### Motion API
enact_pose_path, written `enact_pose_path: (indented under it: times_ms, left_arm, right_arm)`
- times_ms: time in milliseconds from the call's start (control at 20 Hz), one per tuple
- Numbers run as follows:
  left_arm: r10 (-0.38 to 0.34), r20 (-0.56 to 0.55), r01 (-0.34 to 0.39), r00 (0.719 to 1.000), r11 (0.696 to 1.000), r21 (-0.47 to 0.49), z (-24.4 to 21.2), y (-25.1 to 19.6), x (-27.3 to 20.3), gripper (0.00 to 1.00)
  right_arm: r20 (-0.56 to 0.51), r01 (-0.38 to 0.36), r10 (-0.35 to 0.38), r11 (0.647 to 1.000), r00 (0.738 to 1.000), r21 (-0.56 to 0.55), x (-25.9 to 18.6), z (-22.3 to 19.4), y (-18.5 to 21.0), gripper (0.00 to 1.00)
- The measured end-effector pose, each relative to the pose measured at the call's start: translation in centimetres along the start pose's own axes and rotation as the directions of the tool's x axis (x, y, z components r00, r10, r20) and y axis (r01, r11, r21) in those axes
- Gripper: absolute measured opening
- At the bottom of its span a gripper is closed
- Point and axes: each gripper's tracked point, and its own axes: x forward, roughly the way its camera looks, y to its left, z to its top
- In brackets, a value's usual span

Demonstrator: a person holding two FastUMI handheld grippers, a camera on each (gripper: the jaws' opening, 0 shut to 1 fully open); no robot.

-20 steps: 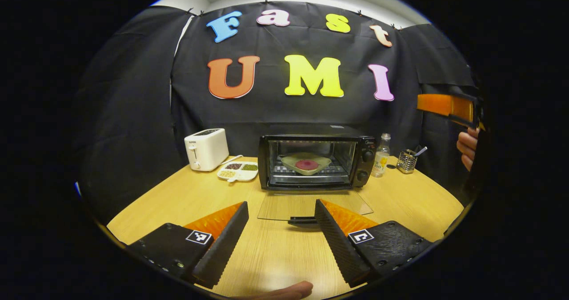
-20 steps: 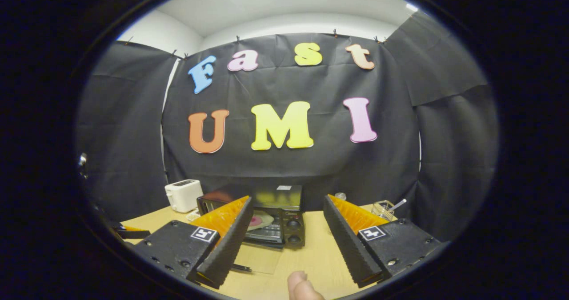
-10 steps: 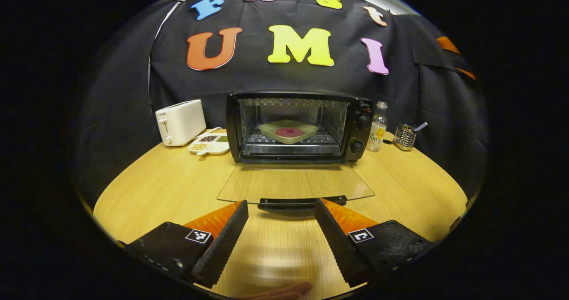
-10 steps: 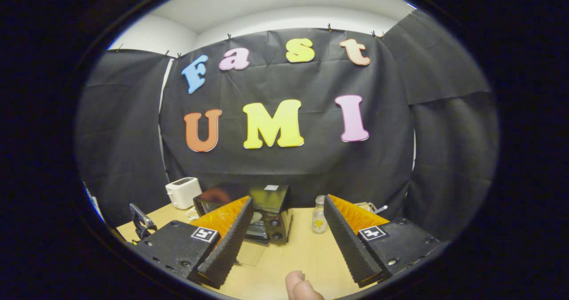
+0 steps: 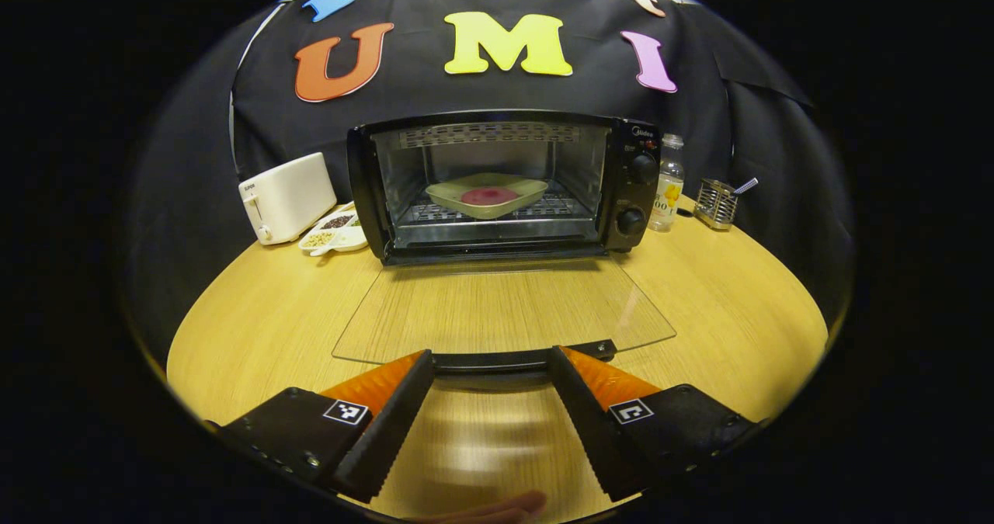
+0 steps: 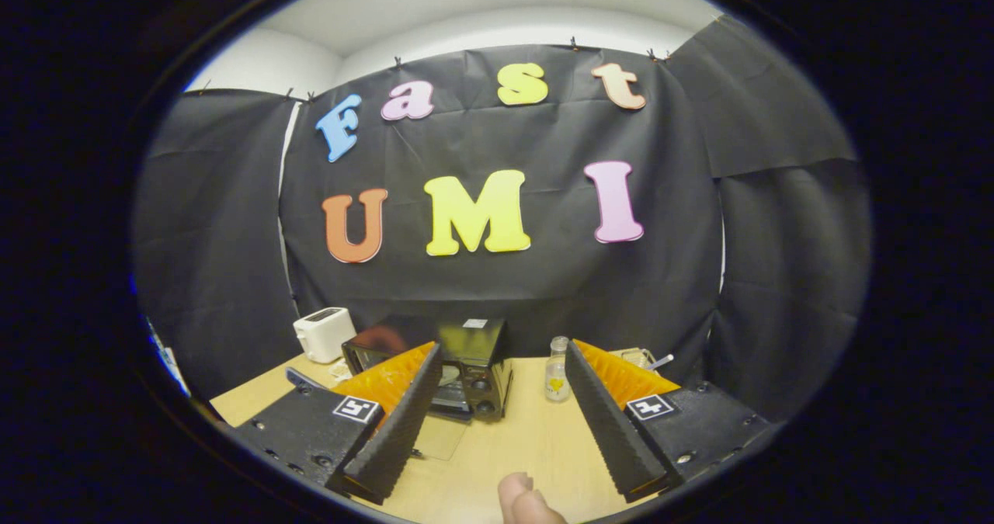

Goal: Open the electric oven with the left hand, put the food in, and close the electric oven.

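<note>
The black electric oven (image 5: 641,190) stands at the back of the table with its glass door (image 5: 505,310) folded down flat. Inside, on the rack, a pale green plate (image 5: 454,196) holds a round red piece of food (image 5: 488,196). My left gripper (image 5: 489,355) is open, low over the table. The door's dark handle (image 5: 512,361) runs across the gap right at its fingertips. My right gripper (image 6: 503,352) is open with nothing in it, held higher and farther back; past it the oven (image 6: 466,341) is seen from the right side.
A white toaster (image 5: 286,196) and a divided snack dish (image 5: 334,233) sit left of the oven. A small bottle (image 5: 668,186) and a wire holder (image 5: 714,202) stand to its right. The round wooden table (image 5: 264,314) has bare room in front. A thumb (image 6: 528,502) shows at the bottom.
My left gripper has come forward and down to the open door's handle; the oven looms larger. The other gripper and hand have left that view. The right gripper drifted slightly.
</note>
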Motion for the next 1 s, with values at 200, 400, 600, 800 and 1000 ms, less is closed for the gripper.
enact_pose_path:
  times_ms: [200, 400, 600, 800, 1000]
  left_arm:
    - [-0.002, 0.001, 0.002, 1.0, 1.0, -0.006, 0.6, 0.1, 0.1, 0.96]
    - [0.024, -0.023, -0.024, 0.999, 1.0, -0.013, 0.0, 0.6, -0.3, 0.97]
    - [-0.002, -0.042, 0.001, 0.999, 1.0, -0.025, -0.8, 0.4, -0.1, 0.97]
    - [-0.004, -0.013, 0.005, 1.0, 1.0, 0.018, 0.4, -0.1, -0.3, 0.96]
    - [-0.02, -0.057, 0.019, 0.998, 1.0, -0.007, -0.8, -0.3, -0.5, 0.96]
  right_arm:
    - [0.01, 0.014, -0.014, 1.0, 1.0, 0.005, -0.2, 0.4, -0.7, 0.96]
    - [0.002, 0.023, -0.023, 1.0, 1.0, -0.005, -0.7, 0.4, -1.0, 0.96]
    - [0.003, 0.029, -0.029, 1.0, 1.0, -0.007, -1.2, 0.3, -1.4, 0.96]
    - [-0.008, 0.024, -0.023, 1.0, 1.0, 0.018, -1.1, -0.3, -1.5, 0.96]
    - [-0.009, 0.022, -0.022, 0.999, 1.0, 0.025, -1.2, -0.5, -1.9, 0.96]
